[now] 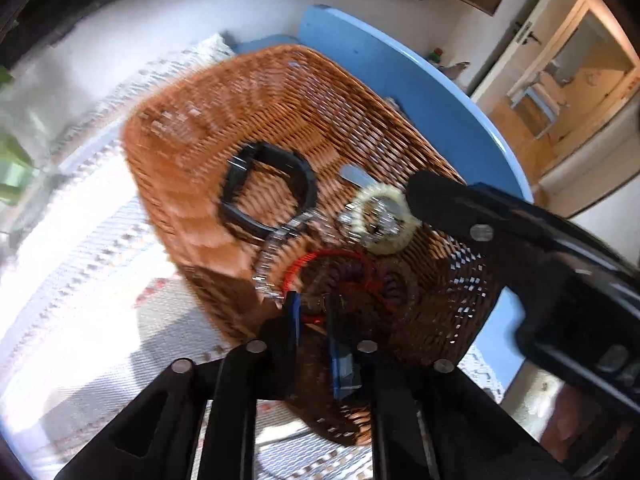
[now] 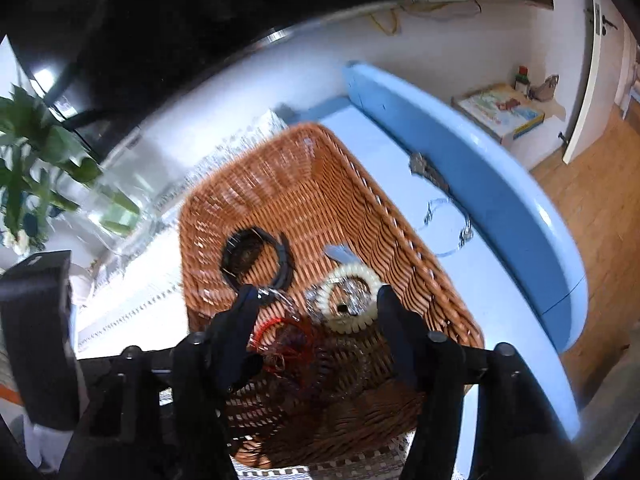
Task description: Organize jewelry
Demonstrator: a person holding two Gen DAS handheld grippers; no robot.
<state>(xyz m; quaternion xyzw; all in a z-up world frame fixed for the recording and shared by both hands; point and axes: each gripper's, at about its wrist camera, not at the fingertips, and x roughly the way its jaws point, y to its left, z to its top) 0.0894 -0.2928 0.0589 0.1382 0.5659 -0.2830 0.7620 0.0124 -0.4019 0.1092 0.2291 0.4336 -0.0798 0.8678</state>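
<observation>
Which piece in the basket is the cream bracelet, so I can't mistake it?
Look inside the brown wicker basket on the pale blue table. Near its right-hand wall lies the cream bracelet, a ring of pale ribbed beads. Its neighbours are a black bangle and a red cord loop; it alone is cream.

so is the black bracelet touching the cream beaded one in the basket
Apart. The right wrist view shows bare wicker between the black bracelet and the cream beaded bracelet; the left wrist view shows the same gap.
</observation>
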